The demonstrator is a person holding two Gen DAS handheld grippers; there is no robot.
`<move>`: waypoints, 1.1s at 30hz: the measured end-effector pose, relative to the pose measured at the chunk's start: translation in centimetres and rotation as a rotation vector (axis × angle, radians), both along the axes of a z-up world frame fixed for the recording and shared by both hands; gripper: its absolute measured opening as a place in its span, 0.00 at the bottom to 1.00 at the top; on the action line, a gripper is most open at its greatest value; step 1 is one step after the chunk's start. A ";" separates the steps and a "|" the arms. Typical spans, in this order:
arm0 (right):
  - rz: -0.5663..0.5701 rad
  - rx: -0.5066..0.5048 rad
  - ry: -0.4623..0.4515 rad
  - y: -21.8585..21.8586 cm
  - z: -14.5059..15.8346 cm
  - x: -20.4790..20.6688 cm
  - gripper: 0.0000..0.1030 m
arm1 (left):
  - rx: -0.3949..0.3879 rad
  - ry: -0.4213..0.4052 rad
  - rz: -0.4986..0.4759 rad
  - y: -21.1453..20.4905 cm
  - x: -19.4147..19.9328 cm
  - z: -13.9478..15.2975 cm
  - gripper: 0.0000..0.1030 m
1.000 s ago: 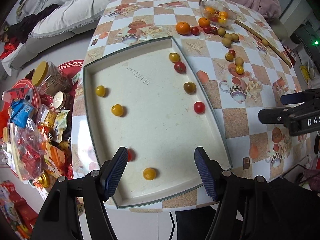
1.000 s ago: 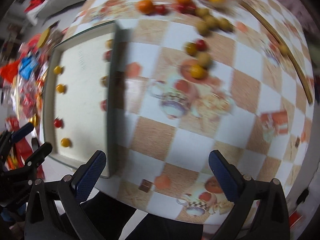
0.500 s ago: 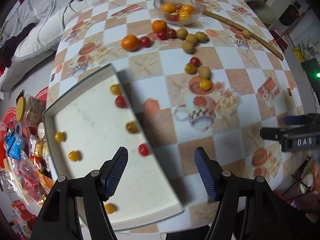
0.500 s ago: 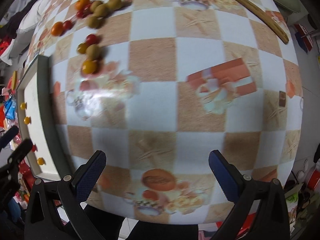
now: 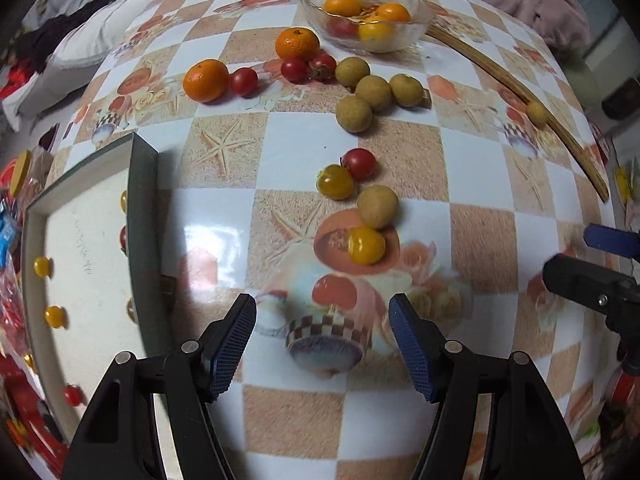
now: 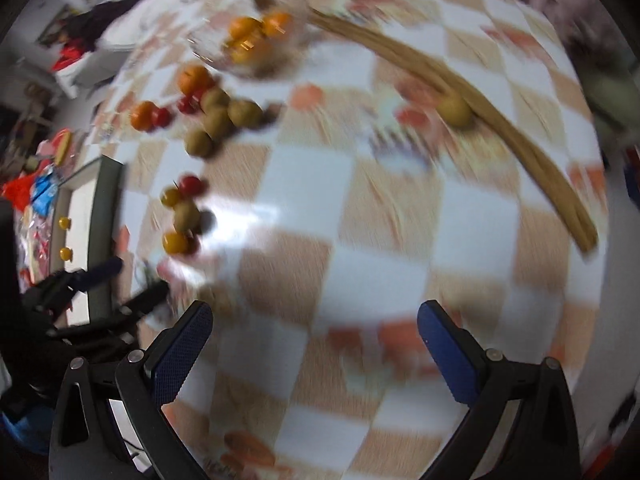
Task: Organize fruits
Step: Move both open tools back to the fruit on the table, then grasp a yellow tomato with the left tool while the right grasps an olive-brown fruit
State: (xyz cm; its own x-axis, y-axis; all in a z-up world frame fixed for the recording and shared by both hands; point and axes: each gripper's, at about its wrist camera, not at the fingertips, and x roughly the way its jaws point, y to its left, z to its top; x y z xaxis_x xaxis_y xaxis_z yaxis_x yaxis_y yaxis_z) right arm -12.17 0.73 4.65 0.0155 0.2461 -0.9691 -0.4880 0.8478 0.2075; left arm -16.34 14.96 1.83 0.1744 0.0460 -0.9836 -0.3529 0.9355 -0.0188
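My left gripper points down at the checked tablecloth; its fingers stand moderately apart with nothing between them, over a printed cup motif. My right gripper hangs over bare cloth, fingers spread wide and empty; that view is blurred.

Left wrist view, near to far. At 12 o'clock, just beyond my left fingertips: a yellow tomato touching a tan round fruit; beyond them a second yellow tomato against a red tomato. At 9 o'clock: a white tray with raised rim, small yellow and red fruits lying in it. Farther, at 12 to 1 o'clock: four tan fruits clustered. At 11 o'clock: two oranges and three red tomatoes in a loose row. Farthest, at 12 o'clock: a glass bowl holding oranges and tomatoes. At 2 o'clock: a bamboo stick with one tan fruit against it.
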 end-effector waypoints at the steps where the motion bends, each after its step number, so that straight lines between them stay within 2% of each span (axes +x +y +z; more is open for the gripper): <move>1: 0.021 0.008 -0.011 0.6 -0.2 0.8 0.99 | 0.010 -0.007 0.008 -0.1 0.1 -0.2 0.68; 9: 0.125 0.054 -0.103 4.0 -2.0 3.2 0.97 | 0.048 -0.083 0.069 0.0 0.5 -0.9 0.68; 11: 0.142 0.054 -0.126 4.7 -2.5 3.4 0.90 | 0.045 -0.100 0.079 -0.1 0.9 -1.3 0.68; 12: 0.150 0.054 -0.139 4.9 -2.7 3.5 0.81 | 0.047 -0.106 0.084 -0.2 0.8 -1.4 0.68; 13: 0.159 0.051 -0.150 5.2 -2.9 3.7 0.78 | 0.057 -0.106 0.087 -0.3 0.9 -1.6 0.68; 20: 0.184 0.076 -0.206 6.9 -3.0 5.0 0.77 | 0.075 -0.139 0.086 -0.4 1.2 -1.7 0.68; 23: 0.192 0.085 -0.220 8.2 -3.1 5.6 0.74 | 0.078 -0.142 0.096 -0.5 1.2 -1.7 0.68; 26: 0.216 0.091 -0.239 9.3 -3.1 6.0 0.66 | 0.077 -0.140 0.106 -0.5 1.2 -1.6 0.66; 29: 0.228 0.095 -0.253 10.3 -3.3 6.2 0.56 | 0.071 -0.145 0.117 -0.5 1.1 -1.4 0.52; 30: 0.232 0.094 -0.258 10.5 -3.3 6.3 0.43 | 0.058 -0.150 0.119 -0.5 1.1 -1.3 0.46; 31: 0.234 0.097 -0.255 10.5 -3.2 6.4 0.26 | 0.046 -0.154 0.118 -0.5 1.1 -1.3 0.38; 33: 0.221 0.106 -0.237 10.3 -3.2 6.7 0.27 | 0.016 -0.163 0.110 -0.7 1.2 -1.1 0.27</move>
